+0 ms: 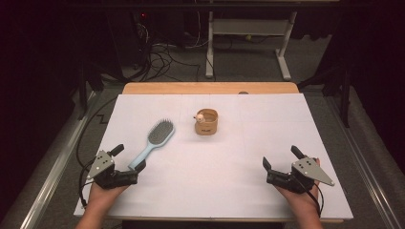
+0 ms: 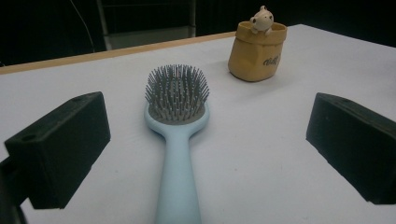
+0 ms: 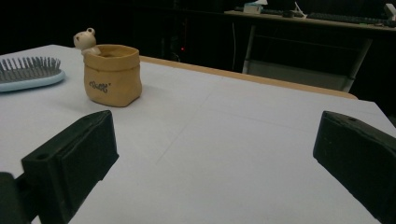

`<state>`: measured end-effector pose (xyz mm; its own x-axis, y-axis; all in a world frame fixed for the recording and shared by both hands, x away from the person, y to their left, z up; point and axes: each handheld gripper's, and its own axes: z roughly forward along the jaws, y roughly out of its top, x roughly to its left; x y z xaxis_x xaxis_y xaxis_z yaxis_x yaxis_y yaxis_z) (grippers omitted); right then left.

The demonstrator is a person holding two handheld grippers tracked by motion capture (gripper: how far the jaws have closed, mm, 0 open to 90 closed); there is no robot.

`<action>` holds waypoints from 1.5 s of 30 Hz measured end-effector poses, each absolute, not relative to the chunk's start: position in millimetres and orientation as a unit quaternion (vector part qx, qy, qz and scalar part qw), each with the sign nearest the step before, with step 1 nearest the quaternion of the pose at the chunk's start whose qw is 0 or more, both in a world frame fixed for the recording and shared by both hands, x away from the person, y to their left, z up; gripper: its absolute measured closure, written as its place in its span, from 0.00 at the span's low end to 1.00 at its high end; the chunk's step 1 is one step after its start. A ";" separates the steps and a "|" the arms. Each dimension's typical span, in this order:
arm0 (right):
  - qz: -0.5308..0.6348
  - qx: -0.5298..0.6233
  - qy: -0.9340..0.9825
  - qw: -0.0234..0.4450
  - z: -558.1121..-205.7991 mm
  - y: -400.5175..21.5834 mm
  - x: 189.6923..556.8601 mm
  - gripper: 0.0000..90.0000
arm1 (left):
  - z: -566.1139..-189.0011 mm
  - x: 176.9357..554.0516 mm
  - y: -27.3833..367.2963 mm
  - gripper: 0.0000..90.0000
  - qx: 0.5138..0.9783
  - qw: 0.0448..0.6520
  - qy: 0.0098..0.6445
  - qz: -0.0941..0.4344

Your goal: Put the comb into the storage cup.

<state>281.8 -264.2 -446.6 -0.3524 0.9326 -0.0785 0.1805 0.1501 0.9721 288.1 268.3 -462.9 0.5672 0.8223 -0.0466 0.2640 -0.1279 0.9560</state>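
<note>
A light blue hairbrush lies bristles up on the white table cover, with its handle end pointing at my left gripper. That gripper is open, and in the left gripper view the brush handle runs between the wide-apart jaws without touching them. A tan pouch-shaped pot with a small bear figure on its rim stands near the table's middle, beyond the brush. My right gripper rests open at the near right with nothing between its jaws. In its view the pot stands far to the left.
The wooden table edge shows past the white cover at the far side. Behind it stand a white desk frame and loose cables on the dark floor. Bare white cover stretches between the grippers and right of the pot.
</note>
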 end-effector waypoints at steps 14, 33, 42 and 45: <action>0.492 0.427 0.660 0.375 -448.3 -264.4 284.4 0.00 | -459.2 289.3 270.5 0.00 0.701 0.528 0.400 0.265; 0.490 0.426 0.662 0.374 -447.9 -262.4 284.3 0.00 | -467.2 310.2 269.4 0.27 0.759 0.412 0.460 0.207; 0.490 0.429 0.662 0.372 -448.8 -261.9 284.5 0.00 | -473.8 319.4 259.8 0.46 0.791 0.353 0.469 0.171; 0.489 0.432 0.661 0.369 -449.6 -261.4 285.4 0.00 | -474.8 324.3 256.8 0.53 0.795 0.337 0.475 0.172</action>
